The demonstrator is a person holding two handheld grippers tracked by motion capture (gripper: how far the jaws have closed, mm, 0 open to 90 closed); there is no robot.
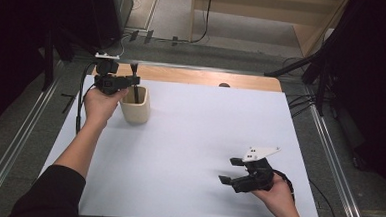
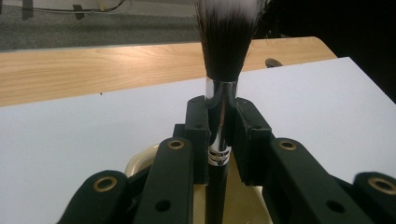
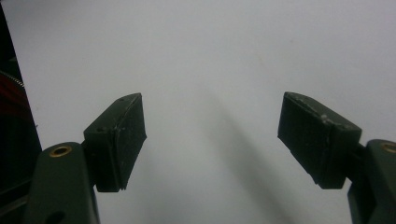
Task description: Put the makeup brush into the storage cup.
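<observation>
At the far left of the white sheet (image 1: 178, 153) we hold the left gripper (image 1: 132, 79) just over the cream cup (image 1: 136, 108), its jaws clamped on a make-up brush (image 2: 223, 93). From the left gripper view we see the pads pressed on either side of the brush's shiny metal collar, the dark, pale-tipped bristles standing above them and the black handle running down between the linkages towards the cup's pale rim (image 2: 140, 161). From the high view the handle's lower end looks to be inside the cup's mouth, though we cannot tell whether it touches the bottom. We judge the work to be about the brush and the cup: either it is being set in or lifted out, and these pictures do not settle which. Either way the grip is not yet let go, so releasing the brush or carrying it clear is left to do. Moving right, the middle of the sheet carries nothing we can make out, and a strip of bare wooden table (image 1: 202, 77) shows beyond its far edge. At the near right we hold the right gripper (image 1: 232, 171) low over the sheet, well apart from the cup, its jaws wide apart with nothing between them. We can read no brand, label or writing on the brush, the cup or the grippers.
</observation>
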